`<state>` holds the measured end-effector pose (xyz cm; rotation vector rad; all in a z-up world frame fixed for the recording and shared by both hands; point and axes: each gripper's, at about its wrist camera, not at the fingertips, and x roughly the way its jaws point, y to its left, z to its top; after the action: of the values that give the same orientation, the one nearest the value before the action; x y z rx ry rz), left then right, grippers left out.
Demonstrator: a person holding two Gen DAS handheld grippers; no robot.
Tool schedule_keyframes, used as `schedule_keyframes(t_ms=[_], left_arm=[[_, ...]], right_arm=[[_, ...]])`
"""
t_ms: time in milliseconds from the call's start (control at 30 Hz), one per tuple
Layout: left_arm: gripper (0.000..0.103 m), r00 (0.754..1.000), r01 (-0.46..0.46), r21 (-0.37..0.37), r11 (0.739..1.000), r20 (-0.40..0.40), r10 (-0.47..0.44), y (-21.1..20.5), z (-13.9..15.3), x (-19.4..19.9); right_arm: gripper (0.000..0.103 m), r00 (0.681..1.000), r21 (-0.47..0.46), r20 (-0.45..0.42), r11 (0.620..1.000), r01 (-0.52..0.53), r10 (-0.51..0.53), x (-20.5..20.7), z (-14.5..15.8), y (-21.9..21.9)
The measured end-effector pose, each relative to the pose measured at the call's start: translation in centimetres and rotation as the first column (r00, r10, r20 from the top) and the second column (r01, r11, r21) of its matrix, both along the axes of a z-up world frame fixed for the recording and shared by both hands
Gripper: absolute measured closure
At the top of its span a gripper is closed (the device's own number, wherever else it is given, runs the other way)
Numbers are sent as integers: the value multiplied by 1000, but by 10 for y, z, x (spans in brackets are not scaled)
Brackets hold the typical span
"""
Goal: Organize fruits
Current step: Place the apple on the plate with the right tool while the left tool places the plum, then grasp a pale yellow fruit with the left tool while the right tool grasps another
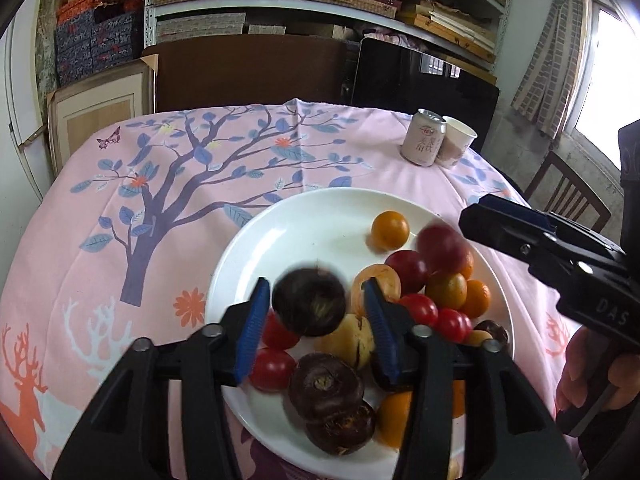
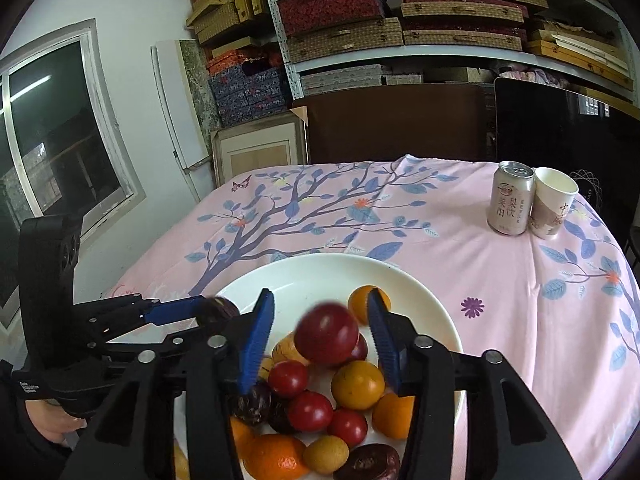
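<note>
A white plate [image 1: 304, 216] on the pink tablecloth holds several fruits: red tomatoes, orange kumquats, dark brown water chestnuts. My left gripper [image 1: 314, 304] is open over the plate's near side. A blurred dark chestnut [image 1: 310, 304] lies between its blue fingers, touching neither. My right gripper [image 2: 320, 324] is open above the same plate [image 2: 320, 276]. A blurred dark red fruit [image 2: 326, 334] sits between its fingers, apart from both. The right gripper also shows at the right of the left wrist view [image 1: 472, 224], with the red fruit [image 1: 440, 246] beside its tip.
A pink drink can [image 2: 512, 204] and a paper cup [image 2: 554, 204] stand at the table's far right. Shelves of boxes, a dark panel and picture frames stand behind the table. A wooden chair [image 1: 568, 192] is at the right.
</note>
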<state>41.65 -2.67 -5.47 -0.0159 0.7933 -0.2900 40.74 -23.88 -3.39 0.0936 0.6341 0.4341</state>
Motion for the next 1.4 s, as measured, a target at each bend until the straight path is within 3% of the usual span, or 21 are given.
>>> schedule_keyframes(t_ms=[200, 400, 467, 600, 733, 967, 1000, 1033, 1200, 1400], left_arm=[[38, 999, 0, -1, 1000, 47, 0, 5, 17, -30], [27, 993, 97, 100, 990, 60, -103, 4, 13, -102], [27, 989, 134, 138, 981, 37, -141, 3, 2, -121], [27, 983, 179, 212, 961, -7, -181, 0, -25, -145], [27, 985, 174, 211, 962, -44, -168, 1, -40, -145], [39, 983, 185, 240, 953, -50, -178, -17, -54, -132], [53, 982, 188, 230, 955, -54, -180, -17, -55, -129], [59, 978, 205, 199, 958, -76, -193, -16, -58, -126], [60, 979, 202, 170, 965, -43, -197, -13, -55, -130], [60, 988, 140, 33, 990, 57, -142, 16, -31, -144]], right_arm=[[50, 1000, 14, -8, 1000, 22, -21, -24, 8, -8], [43, 999, -5, -22, 999, 39, -39, -86, 2, -30], [38, 999, -2, -19, 999, 45, -45, -110, -6, -35], [38, 998, 26, -26, 998, 51, -50, -148, -21, -42], [38, 997, 39, -45, 997, 61, -59, -168, -32, -48], [38, 993, 42, -93, 996, 80, -75, -173, -43, -50], [38, 992, 41, -99, 996, 77, -72, -174, -44, -49], [38, 992, 36, -104, 997, 71, -67, -174, -45, -46], [38, 992, -1, -126, 1000, 28, -28, -174, -52, -32], [38, 986, -39, -166, 999, -23, 16, -170, -60, -10]])
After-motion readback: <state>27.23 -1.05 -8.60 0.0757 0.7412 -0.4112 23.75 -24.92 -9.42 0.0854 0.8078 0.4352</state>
